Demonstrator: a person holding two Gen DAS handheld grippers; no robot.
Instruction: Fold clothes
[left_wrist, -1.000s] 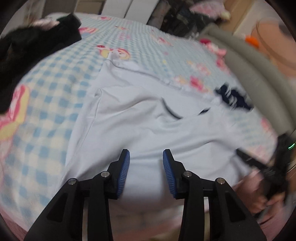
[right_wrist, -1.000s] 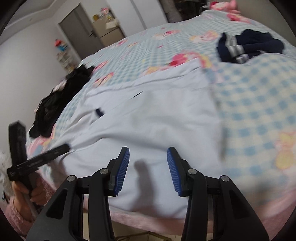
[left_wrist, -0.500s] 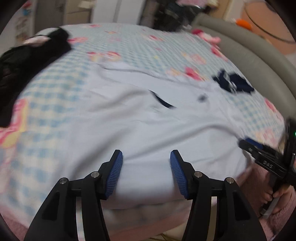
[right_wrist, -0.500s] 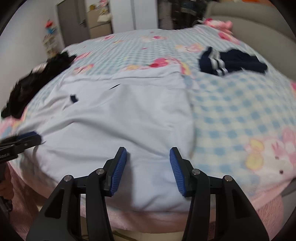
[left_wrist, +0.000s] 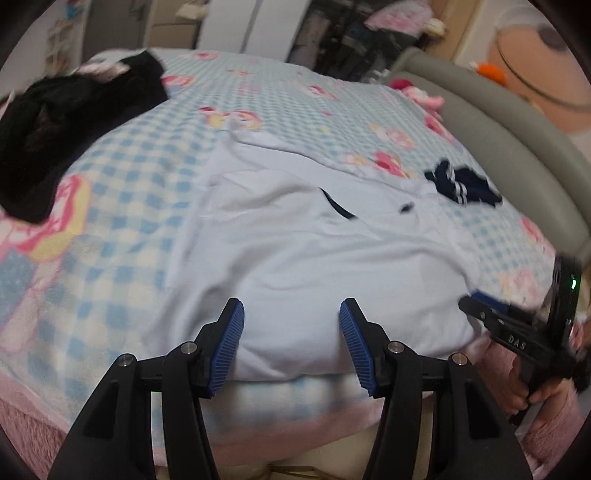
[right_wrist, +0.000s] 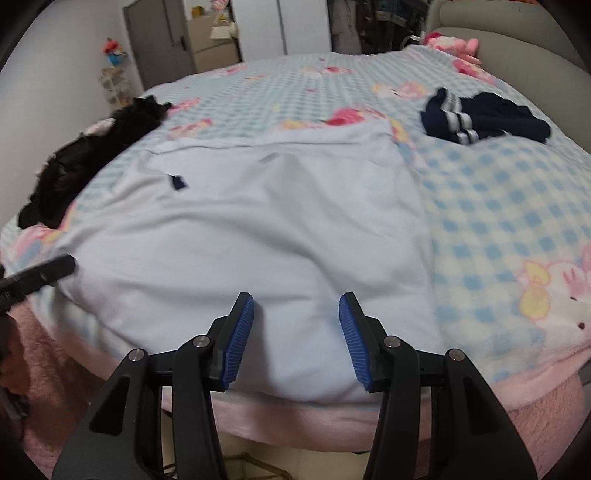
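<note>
Left wrist view
Left gripper (left_wrist: 291, 325): released, blue ribbed pads spread wide, nothing between them, hanging over the near hem of the garment
Pale blue garment (left_wrist: 314, 251): spread flat on the bed close to the near edge, partly folded, with a dark slit and a small dark tab near its far side
Bedspread (left_wrist: 122, 177): blue and white check with pink cartoon prints, pink fleecy border along the near edge
Black clothes pile (left_wrist: 66, 122): far left on the bedspread, well apart from the pale blue garment
Navy striped garment (left_wrist: 461, 184): bunched on the right, just beyond the pale blue garment's far right corner
Right gripper (left_wrist: 513, 332): seen at the right edge, black with a green light, held by a hand (left_wrist: 528, 391) in a pink sleeve; I cannot tell from here how its jaws stand
Headboard (left_wrist: 498, 129): grey padded, curving along the right

Right wrist view
Right gripper (right_wrist: 296, 328): released, pads apart and holding nothing, over the garment's near hem
Pale blue garment (right_wrist: 258, 236): fills the middle of the bed, its right edge straight against the check
Navy striped garment (right_wrist: 484, 122): far right, apart from it
Black clothes pile (right_wrist: 85, 162): far left
Left gripper (right_wrist: 37, 277): only a black tip showing at the left edge
Door (right_wrist: 159, 40): grey, at the back wall
</note>
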